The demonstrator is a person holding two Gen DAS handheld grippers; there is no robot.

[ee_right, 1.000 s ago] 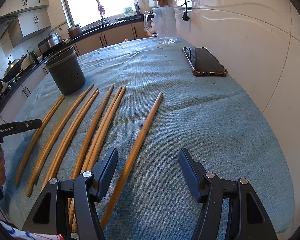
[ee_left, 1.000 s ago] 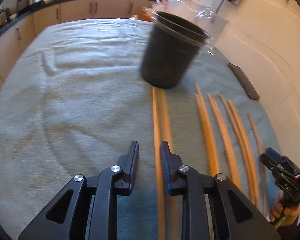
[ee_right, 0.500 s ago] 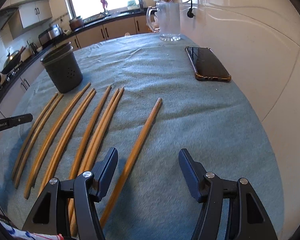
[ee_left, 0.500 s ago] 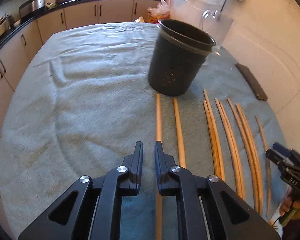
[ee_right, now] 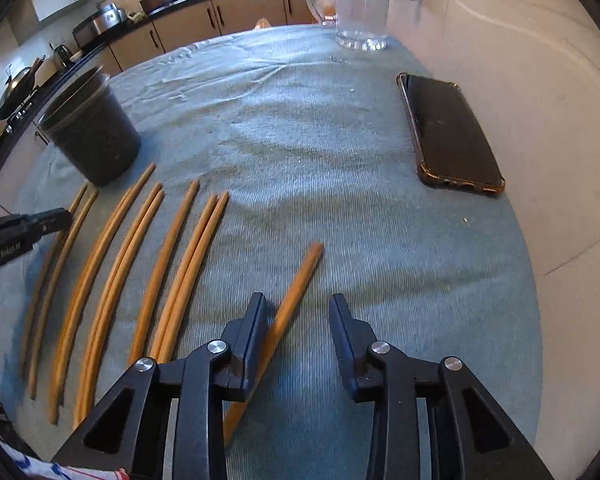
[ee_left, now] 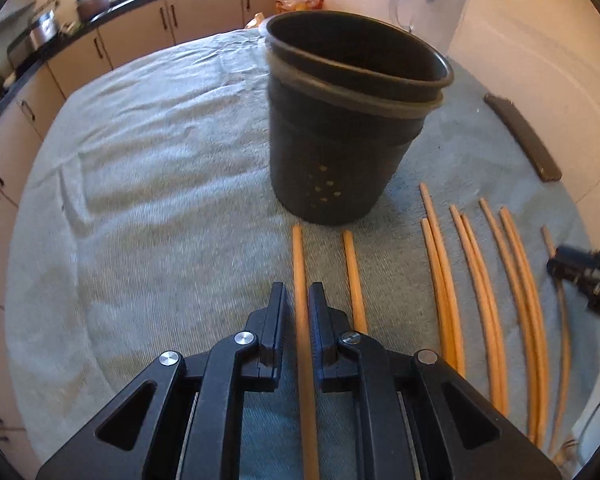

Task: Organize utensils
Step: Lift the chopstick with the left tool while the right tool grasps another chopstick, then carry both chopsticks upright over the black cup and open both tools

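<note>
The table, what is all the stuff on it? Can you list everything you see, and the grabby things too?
Chopsticks: ten, light brown wood, lying in a row on the cloth in front of the pot; one lies apart on the right.
Pot: one, black with small holes, standing upright at the far end of the chopsticks, nothing seen inside.
Phone: one, black in a brownish case, lying flat near the wall.
Jug: one, clear glass, at the far end of the table.
Cloth: one, blue-grey, covering the table.
Left gripper: black, nearly shut around the leftmost chopstick.
Right gripper: black, open over the chopstick that lies apart.
</note>
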